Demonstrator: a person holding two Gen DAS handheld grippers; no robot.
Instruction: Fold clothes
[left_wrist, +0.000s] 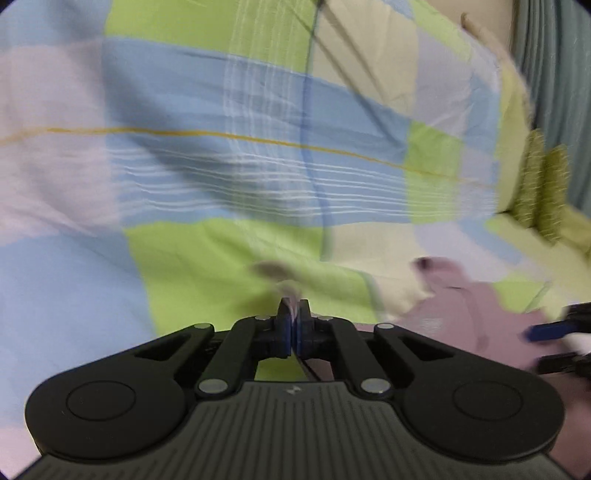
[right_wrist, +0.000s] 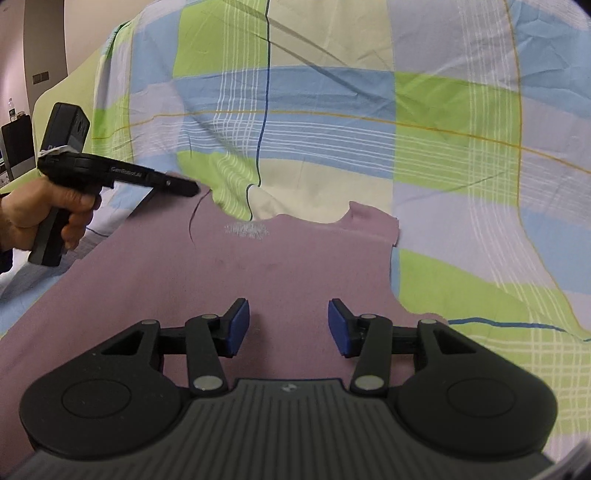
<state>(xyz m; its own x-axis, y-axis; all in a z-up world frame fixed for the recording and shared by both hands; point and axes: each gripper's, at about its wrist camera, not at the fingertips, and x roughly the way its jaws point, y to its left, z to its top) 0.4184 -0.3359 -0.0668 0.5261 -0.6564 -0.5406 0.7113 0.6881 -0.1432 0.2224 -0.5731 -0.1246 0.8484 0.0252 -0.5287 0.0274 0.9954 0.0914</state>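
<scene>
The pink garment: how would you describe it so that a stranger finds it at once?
A checked bedsheet in green, blue and cream covers the bed. On it lies the pink garment, spread flat. It is the only plain, single-coloured cloth there.

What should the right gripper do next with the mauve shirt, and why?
Probably lower and close on the near shoulder edge. The left gripper looks shut on a pinch of the mauve shirt, which lies flat on the plaid sheet, while the right gripper hangs open above the cloth with nothing between its pads. A fold likely needs both corners held.
</scene>
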